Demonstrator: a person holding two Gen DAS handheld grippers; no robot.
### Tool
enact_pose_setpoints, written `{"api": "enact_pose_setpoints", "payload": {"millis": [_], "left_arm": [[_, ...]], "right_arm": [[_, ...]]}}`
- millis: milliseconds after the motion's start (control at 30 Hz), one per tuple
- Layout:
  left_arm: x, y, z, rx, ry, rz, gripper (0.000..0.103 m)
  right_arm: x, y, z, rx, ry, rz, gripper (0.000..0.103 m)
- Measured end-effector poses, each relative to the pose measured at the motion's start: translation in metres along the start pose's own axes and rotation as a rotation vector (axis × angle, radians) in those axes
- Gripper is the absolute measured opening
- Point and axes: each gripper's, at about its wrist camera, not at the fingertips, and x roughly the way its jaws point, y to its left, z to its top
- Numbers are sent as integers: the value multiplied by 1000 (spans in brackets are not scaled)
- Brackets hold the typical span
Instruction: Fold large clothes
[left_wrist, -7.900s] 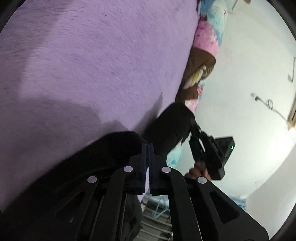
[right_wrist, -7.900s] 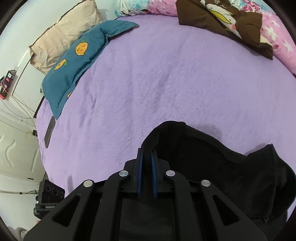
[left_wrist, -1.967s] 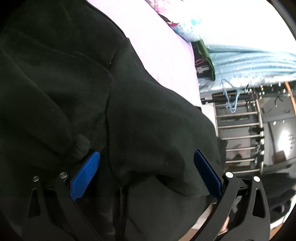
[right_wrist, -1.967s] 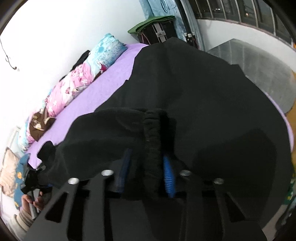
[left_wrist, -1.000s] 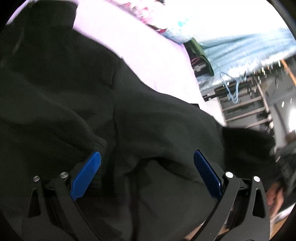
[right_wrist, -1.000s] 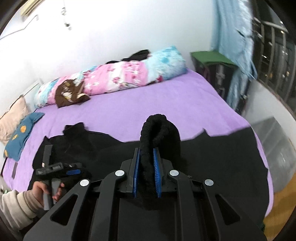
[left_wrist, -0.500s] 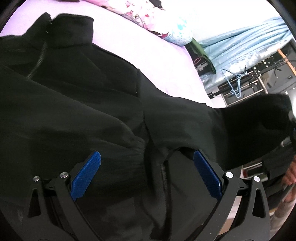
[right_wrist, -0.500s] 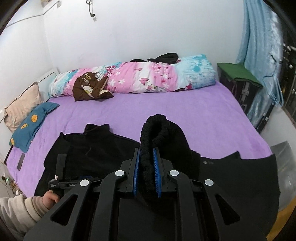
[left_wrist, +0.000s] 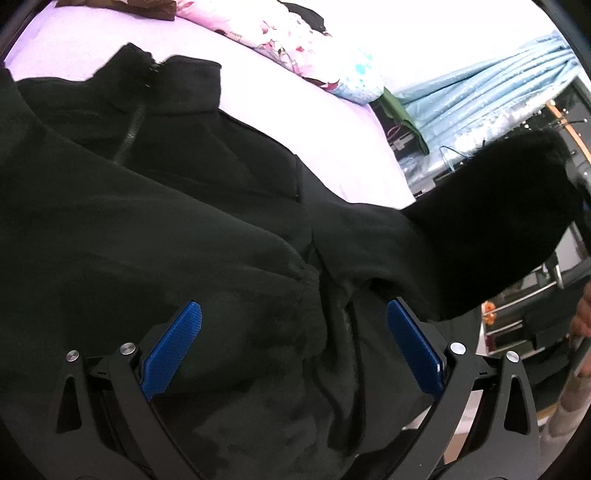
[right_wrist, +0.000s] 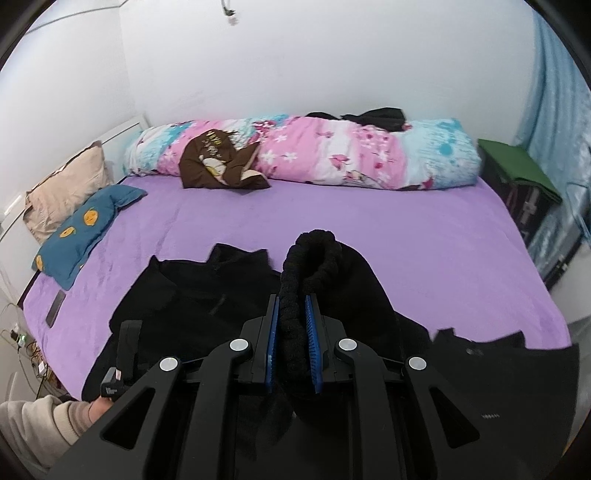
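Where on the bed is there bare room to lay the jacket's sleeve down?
Bare purple sheet runs between the jacket and the rolled quilt, widest toward the curtain side. Crowded at the left: blue pillow, phone.

Setting: home bedroom. A wide bed with a purple fleece sheet (right_wrist: 369, 236) stands against plain white walls, with a rolled pink-and-blue floral quilt (right_wrist: 332, 155) along its far edge and a beige pillow (right_wrist: 62, 188) beside a teal fruit-print pillow (right_wrist: 85, 229) at the left end. Pale blue curtain (right_wrist: 557, 122) on the right; green-topped box (right_wrist: 517, 166) just beside the bed.
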Motion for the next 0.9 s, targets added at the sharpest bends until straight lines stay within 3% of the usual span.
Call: {"api": "enact_pose_setpoints", "payload": {"millis": [267, 333, 367, 567, 633, 767, 900], "left_arm": [[-26, 26, -9, 15, -45, 1, 97], [-28, 35, -9, -9, -41, -20, 97], [-29, 42, -7, -25, -40, -26, 97], [-50, 76, 7, -109, -74, -43, 97], [-53, 89, 10, -140, -75, -44, 97], [-47, 108, 11, -250, -22, -128, 97], [-36, 104, 14, -256, 11, -185, 97]], "right_arm": [[36, 70, 32, -74, 7, 83, 11], [45, 91, 41, -104, 11, 97, 9], [47, 99, 44, -120, 7, 106, 1], [83, 156, 54, -183, 33, 144, 1], [95, 162, 47, -188, 53, 147, 1], [113, 154, 24, -166, 99, 126, 1], [113, 128, 5, -106, 111, 109, 5]]}}
